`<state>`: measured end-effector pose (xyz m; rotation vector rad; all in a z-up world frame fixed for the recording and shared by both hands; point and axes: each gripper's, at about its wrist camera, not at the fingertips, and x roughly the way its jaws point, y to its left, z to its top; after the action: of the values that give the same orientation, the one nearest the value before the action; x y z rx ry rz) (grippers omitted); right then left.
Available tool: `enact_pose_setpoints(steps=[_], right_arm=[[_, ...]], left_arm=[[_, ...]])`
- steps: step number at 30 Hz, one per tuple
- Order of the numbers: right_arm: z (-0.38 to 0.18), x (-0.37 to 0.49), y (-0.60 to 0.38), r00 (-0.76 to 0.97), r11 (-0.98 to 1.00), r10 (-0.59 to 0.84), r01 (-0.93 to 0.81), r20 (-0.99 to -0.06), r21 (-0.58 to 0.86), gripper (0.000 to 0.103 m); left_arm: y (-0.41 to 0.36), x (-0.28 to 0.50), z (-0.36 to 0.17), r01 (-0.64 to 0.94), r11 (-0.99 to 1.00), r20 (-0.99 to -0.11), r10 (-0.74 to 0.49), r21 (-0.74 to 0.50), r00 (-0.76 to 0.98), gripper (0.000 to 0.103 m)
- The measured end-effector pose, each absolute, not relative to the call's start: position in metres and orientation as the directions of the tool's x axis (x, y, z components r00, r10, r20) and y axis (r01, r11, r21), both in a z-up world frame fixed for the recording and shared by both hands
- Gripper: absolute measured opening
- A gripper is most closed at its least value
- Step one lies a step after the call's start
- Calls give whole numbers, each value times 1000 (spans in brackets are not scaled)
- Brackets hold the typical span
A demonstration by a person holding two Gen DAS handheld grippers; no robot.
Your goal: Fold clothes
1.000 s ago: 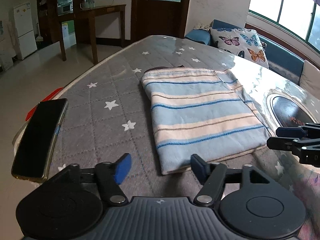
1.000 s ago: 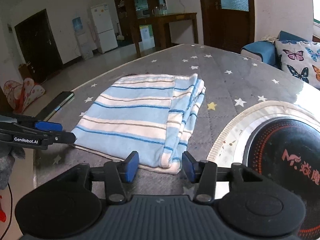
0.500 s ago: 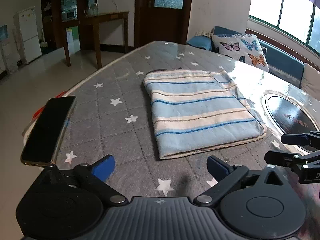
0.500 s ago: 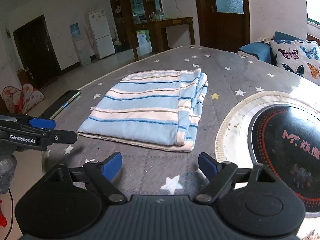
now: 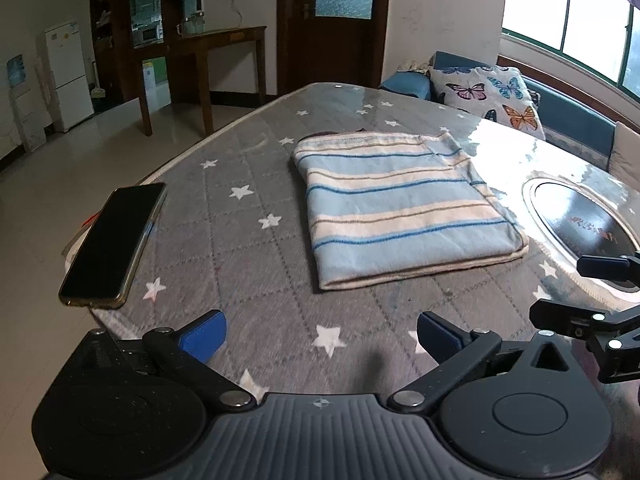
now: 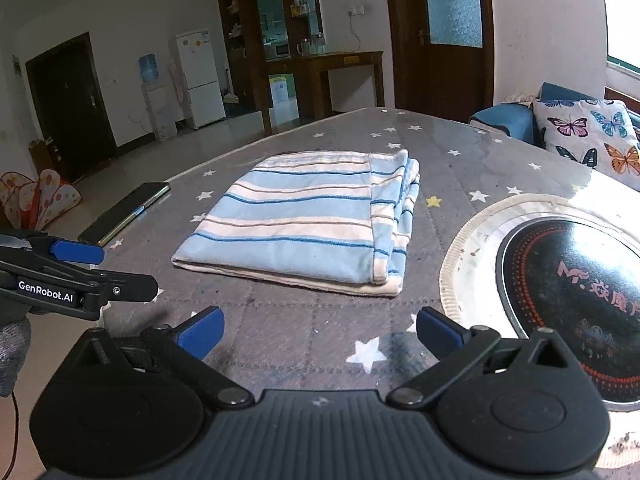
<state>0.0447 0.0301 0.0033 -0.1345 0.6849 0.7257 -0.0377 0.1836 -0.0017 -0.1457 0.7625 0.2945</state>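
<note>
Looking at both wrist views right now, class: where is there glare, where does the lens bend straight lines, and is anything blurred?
Left wrist view: window glare whitens the table's glossy cover beyond the striped cloth; the near surface is slightly smeared. Right wrist view: glare washes out the far right corner past the round cooktop; the door frame bows, and the table edge curves in both views. The cloth stays sharp in both.

Bare grey star-patterned quilted tabletop (image 5: 280, 320) runs along the near edge. A folded blue-and-cream striped cloth (image 5: 400, 208) fills the middle, a black smartphone (image 5: 114, 238) overhangs the left edge, and a round black cooktop (image 6: 568, 280) blocks the right.
</note>
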Motion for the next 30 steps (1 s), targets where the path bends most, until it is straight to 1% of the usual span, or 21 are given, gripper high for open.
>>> enact_pose_setpoints(steps=[4, 13, 30], right_arm=[[1, 38, 32, 544, 752, 562, -650, -623, 110, 103], [0, 28, 36, 552, 763, 551, -637, -626, 111, 103], [-6, 12, 40, 561, 780, 516, -621, -648, 84, 103]], left_arm=[[184, -45, -4, -329, 944, -699, 217, -28, 682, 103], [181, -57, -5, -354, 935, -686, 263, 8, 678, 103], [175, -71, -12, -373, 928, -699, 262, -7, 665, 103]])
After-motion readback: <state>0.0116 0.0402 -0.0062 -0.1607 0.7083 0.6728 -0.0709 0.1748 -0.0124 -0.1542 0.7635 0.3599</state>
